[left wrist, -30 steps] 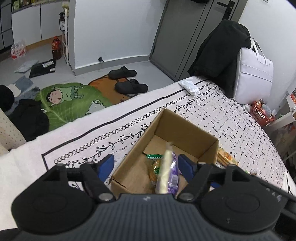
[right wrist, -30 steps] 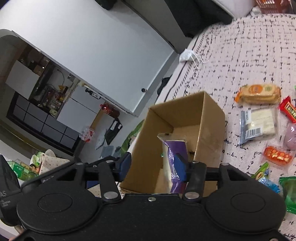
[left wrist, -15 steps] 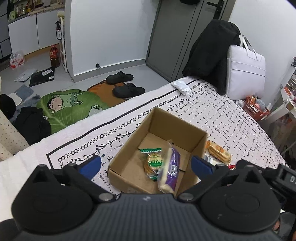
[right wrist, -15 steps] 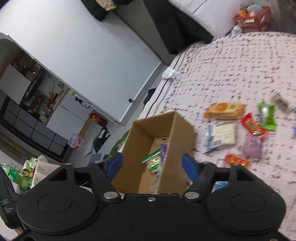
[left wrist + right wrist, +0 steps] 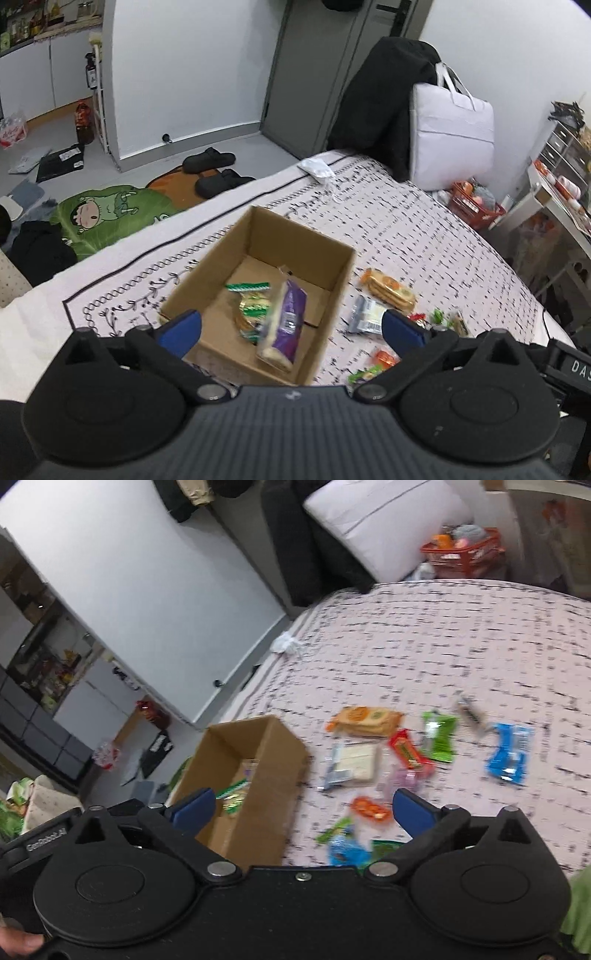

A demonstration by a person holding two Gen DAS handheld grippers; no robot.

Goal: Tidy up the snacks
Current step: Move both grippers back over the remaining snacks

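An open cardboard box [image 5: 306,240] sits on the patterned bedspread; it also shows in the right wrist view [image 5: 258,775]. Inside lie a purple snack pack [image 5: 286,325] and a green-and-gold packet [image 5: 251,306]. Loose snacks lie to the box's right: an orange cracker pack [image 5: 364,720], a clear pack of white wafers [image 5: 352,762], a red bar [image 5: 408,753], a green packet [image 5: 437,734] and a blue packet [image 5: 509,753]. My left gripper [image 5: 290,330] is open and empty above the box. My right gripper [image 5: 301,808] is open and empty above the box's right wall.
A white face mask [image 5: 317,168] lies at the bed's far edge. A black coat and a white bag [image 5: 450,122] stand beyond the bed. A red basket [image 5: 463,552] sits on the floor. Slippers [image 5: 218,173] and a green mat lie left of the bed.
Both grippers opened and let go of the purple pack, which now lies in the box. Both have pulled back and up, and the right one swung right toward the loose snacks.
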